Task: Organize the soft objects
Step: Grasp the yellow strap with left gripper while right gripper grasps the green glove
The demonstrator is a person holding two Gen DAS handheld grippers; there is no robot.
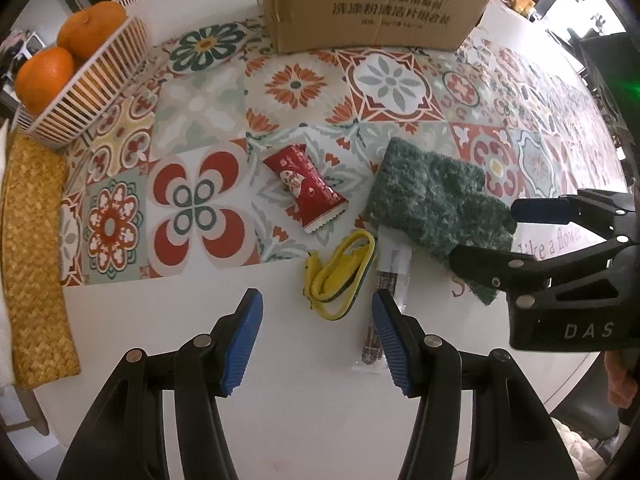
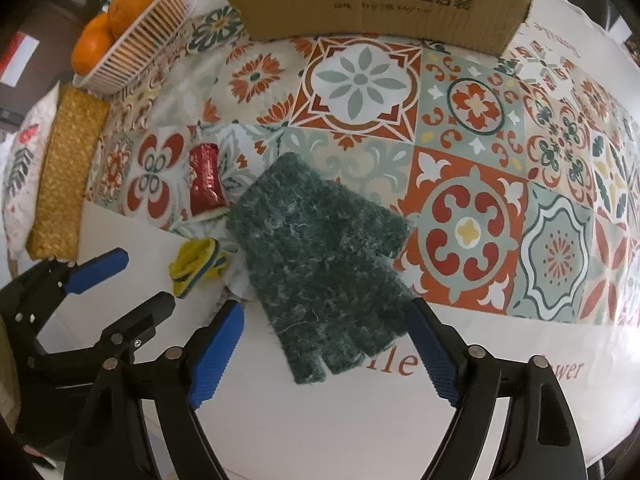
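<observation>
A dark green fuzzy fingerless glove [image 2: 324, 264] lies flat on the table; it also shows in the left wrist view [image 1: 436, 200]. My right gripper [image 2: 324, 354] is open, its jaws on either side of the glove's finger end, with a gap on each side. My left gripper [image 1: 318, 340] is open and empty, just short of a crumpled yellow band [image 1: 340, 274], which also shows in the right wrist view [image 2: 198, 264]. A red snack packet [image 1: 306, 186] lies beyond the band. A cardboard box [image 1: 372, 0] stands at the back.
A white slatted basket [image 1: 100, 92] with oranges [image 1: 44, 78] sits at the back left beside a woven yellow mat [image 1: 34, 260]. A thin clear-wrapped checked stick [image 1: 380, 312] lies by my left gripper's right finger. The patterned tile cloth [image 2: 472, 184] covers the table's far part.
</observation>
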